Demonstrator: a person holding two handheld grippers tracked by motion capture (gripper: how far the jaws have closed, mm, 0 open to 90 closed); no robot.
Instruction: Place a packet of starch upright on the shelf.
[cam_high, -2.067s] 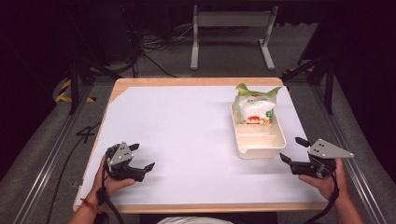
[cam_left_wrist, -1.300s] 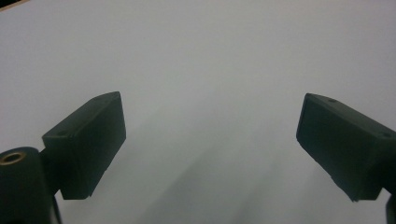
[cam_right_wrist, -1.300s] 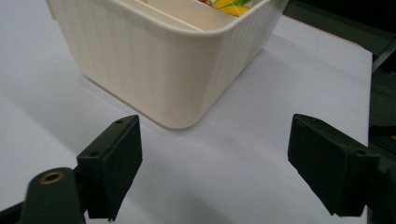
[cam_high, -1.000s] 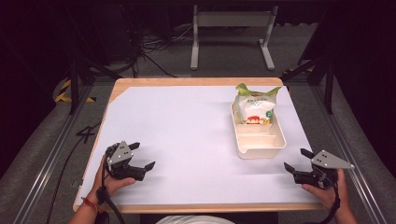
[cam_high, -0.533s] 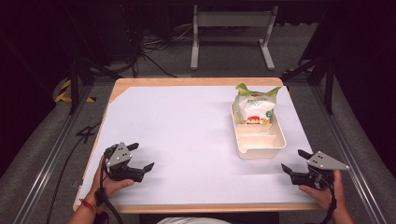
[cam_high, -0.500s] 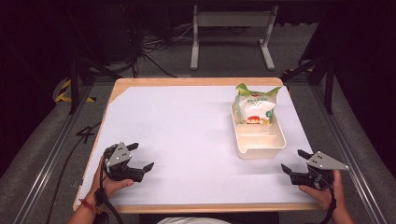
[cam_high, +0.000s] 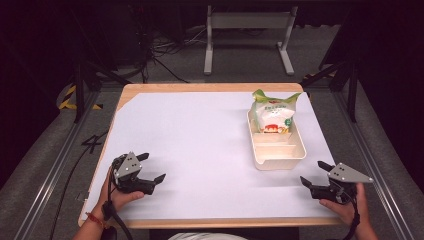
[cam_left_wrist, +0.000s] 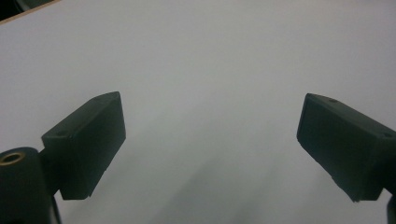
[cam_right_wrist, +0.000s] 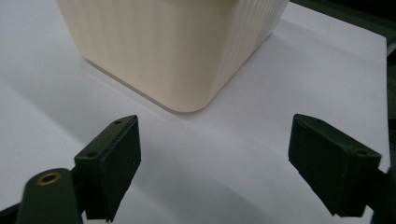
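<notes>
Tools left (cam_high: 151, 167) and right (cam_high: 314, 173) gape wide, right apparently near the cream tray (cam_high: 280, 156).

print on bag (cam_high: 273, 116) too small to read (blurred), tray (cam_right_wrist: 177, 51) top cut off

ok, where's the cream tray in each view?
High view: cream tray right of centre on the white table cover, snack bag in its far compartment.
Left gripper view: not in frame.
Right gripper view: its near corner at top centre, beyond the open jaws.
Shared landmark: the white table cover.
</notes>
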